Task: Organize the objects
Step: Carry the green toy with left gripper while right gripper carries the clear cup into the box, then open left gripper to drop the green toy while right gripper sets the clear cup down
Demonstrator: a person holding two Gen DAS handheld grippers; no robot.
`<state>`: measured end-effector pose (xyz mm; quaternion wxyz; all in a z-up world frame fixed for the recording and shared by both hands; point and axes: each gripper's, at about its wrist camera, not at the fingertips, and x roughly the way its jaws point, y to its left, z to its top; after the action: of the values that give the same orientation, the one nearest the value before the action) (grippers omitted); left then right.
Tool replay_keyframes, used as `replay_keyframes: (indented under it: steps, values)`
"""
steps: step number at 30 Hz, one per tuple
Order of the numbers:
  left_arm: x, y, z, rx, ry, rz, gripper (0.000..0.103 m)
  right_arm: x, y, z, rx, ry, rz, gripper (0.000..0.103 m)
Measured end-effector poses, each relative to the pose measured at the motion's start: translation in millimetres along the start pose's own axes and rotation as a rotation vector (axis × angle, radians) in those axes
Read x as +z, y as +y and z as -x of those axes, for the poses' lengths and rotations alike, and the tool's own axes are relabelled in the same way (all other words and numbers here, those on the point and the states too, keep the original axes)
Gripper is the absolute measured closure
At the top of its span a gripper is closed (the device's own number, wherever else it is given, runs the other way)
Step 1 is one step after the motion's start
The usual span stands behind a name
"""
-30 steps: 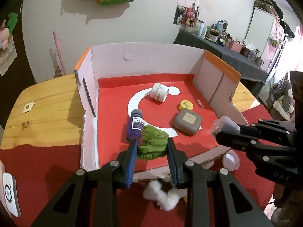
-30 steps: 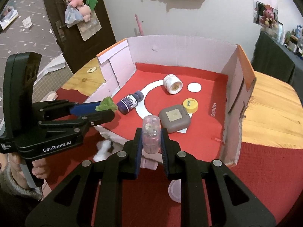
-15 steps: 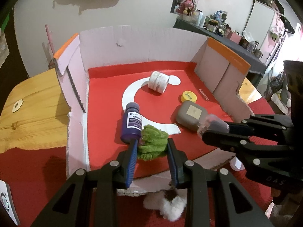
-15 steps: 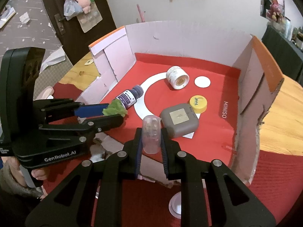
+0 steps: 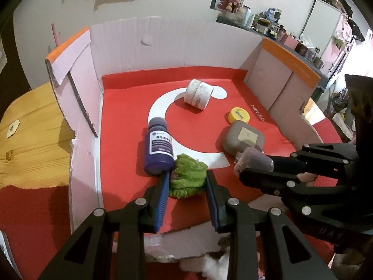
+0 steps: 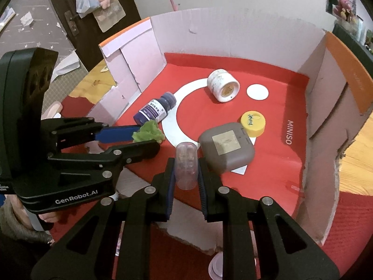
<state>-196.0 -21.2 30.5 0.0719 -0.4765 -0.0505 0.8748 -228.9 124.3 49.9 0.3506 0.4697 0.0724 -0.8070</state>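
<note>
1. A wooden bench [image 5: 35, 144], partly covered by a red cloth [image 6: 349, 233], is seen carrying an open cardboard box [image 5: 177, 44] with pale walls, orange-edged flaps and a red floor.
2. The left gripper [image 5: 186, 182] is held over the near edge of the box floor; its jaws are narrowed onto a green fuzzy cloth [image 5: 187, 178], which is pinched between them.
3. The right gripper [image 6: 186, 170] is held just to the right of the left one, with its jaws pressed tight on a small clear capsule-shaped case [image 6: 186, 163].
4. A grey rounded case [image 6: 226, 149] is seen lying on the box floor, just beyond the clear case.
5. A purple bottle [image 5: 158, 149] is laid on its side, its base just beside the green cloth.
6. A white tape roll [image 5: 199, 94] is resting on its side near the back wall.
7. A yellow cap [image 5: 239, 114] is lying flat, touching the grey case.
8. White fluff [image 5: 209, 263] is visible on the cloth outside the torn front wall.
</note>
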Motion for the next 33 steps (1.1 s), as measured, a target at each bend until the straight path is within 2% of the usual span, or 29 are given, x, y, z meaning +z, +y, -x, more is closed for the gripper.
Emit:
replay_keyframes:
  steps: [6, 15, 22, 33]
  values:
    - [5, 4, -2, 0.000, 0.003, 0.006, 0.071, 3, -4, -5, 0.017, 0.012, -0.010, 0.086]
    - [13, 7, -8, 0.002, 0.006, 0.017, 0.071, 7, -15, -7, -0.026, 0.004, -0.026, 0.086]
    - [18, 10, -13, 0.007, 0.003, 0.025, 0.071, 12, -31, -9, -0.092, -0.010, -0.047, 0.086]
    - [20, 14, -15, 0.015, -0.009, 0.042, 0.070, 12, -36, -9, -0.091, -0.019, -0.060, 0.086]
